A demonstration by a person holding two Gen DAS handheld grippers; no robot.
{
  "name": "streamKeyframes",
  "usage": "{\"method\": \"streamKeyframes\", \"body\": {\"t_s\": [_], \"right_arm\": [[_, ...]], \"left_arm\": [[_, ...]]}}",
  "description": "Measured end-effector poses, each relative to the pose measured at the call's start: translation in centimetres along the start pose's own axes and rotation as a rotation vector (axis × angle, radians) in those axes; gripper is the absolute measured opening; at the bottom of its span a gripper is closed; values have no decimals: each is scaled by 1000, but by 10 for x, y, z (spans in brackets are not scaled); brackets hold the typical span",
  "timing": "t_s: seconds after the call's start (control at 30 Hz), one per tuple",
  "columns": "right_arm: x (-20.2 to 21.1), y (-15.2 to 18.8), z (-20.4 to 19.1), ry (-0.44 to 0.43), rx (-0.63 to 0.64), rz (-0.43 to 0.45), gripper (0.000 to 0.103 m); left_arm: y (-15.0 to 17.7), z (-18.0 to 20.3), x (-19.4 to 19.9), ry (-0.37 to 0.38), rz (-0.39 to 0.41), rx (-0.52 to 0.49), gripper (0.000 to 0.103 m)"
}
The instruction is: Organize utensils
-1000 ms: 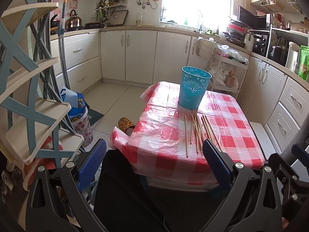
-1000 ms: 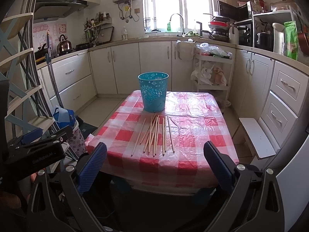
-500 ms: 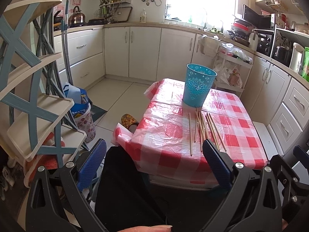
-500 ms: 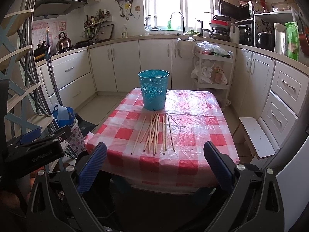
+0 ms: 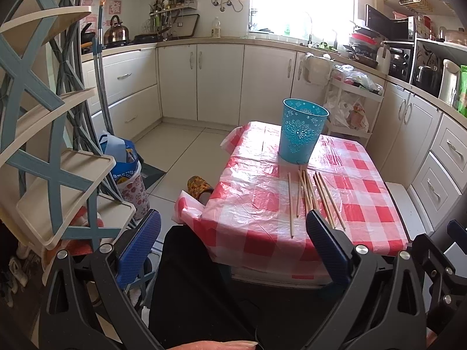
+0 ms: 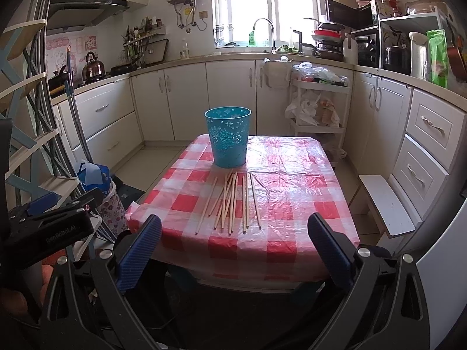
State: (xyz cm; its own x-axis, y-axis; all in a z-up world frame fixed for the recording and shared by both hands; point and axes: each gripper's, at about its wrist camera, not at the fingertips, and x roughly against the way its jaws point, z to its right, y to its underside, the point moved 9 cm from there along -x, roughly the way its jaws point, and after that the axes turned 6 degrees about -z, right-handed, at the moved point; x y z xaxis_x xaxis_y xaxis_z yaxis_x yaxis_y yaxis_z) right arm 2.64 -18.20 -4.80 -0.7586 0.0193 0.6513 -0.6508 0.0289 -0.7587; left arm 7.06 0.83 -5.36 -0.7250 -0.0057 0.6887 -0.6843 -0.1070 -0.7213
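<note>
Nothing's sorted yet: every chopstick (image 6: pixel 230 201) lies loose just before the teal bucket (image 6: pixel 228 137) (apparently empty), and both the left gripper (image 5: pixel 230 245) and right gripper (image 6: pixel 232 248) gape, holding nothing.

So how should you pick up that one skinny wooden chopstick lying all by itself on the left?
Probably pinch the lone wooden chopstick near its middle, coming straight down from above with the open right gripper, fingers either side across its width. It lies flat on the red-and-white checked tablecloth, apart from the bundle of wooden chopsticks, so there is room beside it.
</note>
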Motion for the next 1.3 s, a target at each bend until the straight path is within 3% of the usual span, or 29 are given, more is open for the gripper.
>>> {"method": "streamKeyframes", "body": {"t_s": [0.87, 1.3], "right_arm": [[1, 0, 4, 1, -4, -8, 96], [-41, -6, 18, 13, -2, -43, 96]], "left_arm": [[0, 7, -3, 4, -3, -13, 96], [-2, 16, -40, 2, -55, -34, 96]]}}
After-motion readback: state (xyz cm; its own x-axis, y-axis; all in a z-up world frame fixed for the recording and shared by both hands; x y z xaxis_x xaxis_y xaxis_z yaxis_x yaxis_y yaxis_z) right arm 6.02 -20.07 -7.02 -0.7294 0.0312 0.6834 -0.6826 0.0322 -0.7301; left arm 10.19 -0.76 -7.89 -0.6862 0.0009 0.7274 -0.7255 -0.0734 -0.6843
